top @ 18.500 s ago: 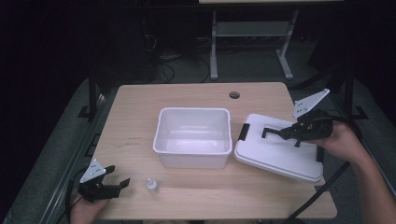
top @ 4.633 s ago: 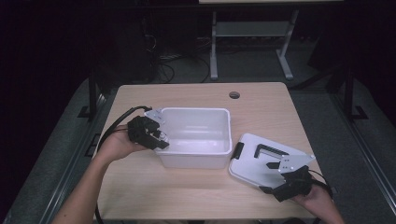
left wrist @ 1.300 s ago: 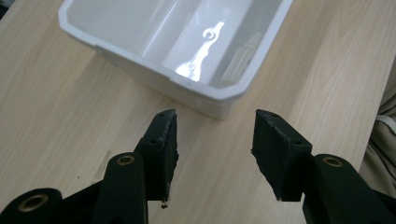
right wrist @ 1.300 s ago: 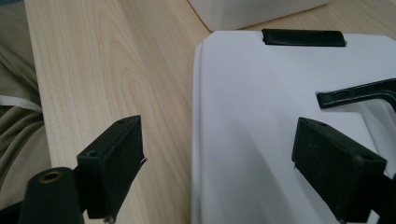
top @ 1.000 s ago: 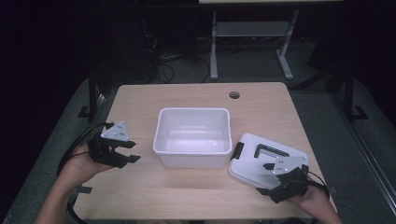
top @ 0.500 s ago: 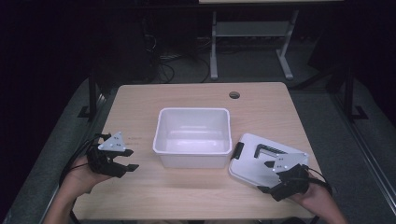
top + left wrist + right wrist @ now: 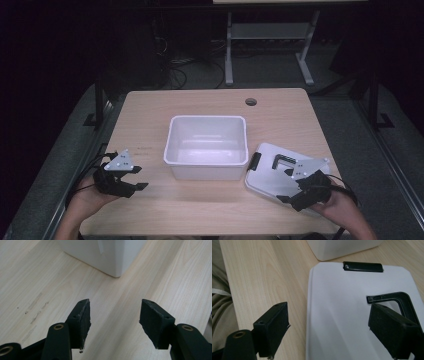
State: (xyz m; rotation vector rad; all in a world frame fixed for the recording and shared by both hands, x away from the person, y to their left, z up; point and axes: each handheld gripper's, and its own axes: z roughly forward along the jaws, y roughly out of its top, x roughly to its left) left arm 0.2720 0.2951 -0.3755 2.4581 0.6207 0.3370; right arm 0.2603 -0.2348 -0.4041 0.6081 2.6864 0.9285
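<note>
Pulled back from the white bin (image 7: pixel 207 145), left gripper (image 7: pixel 131 178) is hovering w/ jaws apart near table's (image 7: pixel 280 107) left edge. Left gripper view: bin corner ahead. Right gripper (image 7: pixel 328 327) is gaping over white lid (image 7: pixel 342 315).

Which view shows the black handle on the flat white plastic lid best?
The right gripper view: the black handle on the white lid is near and sharp, though one jaw partly covers it. The high view shows the handle small, beside the right gripper.
</note>
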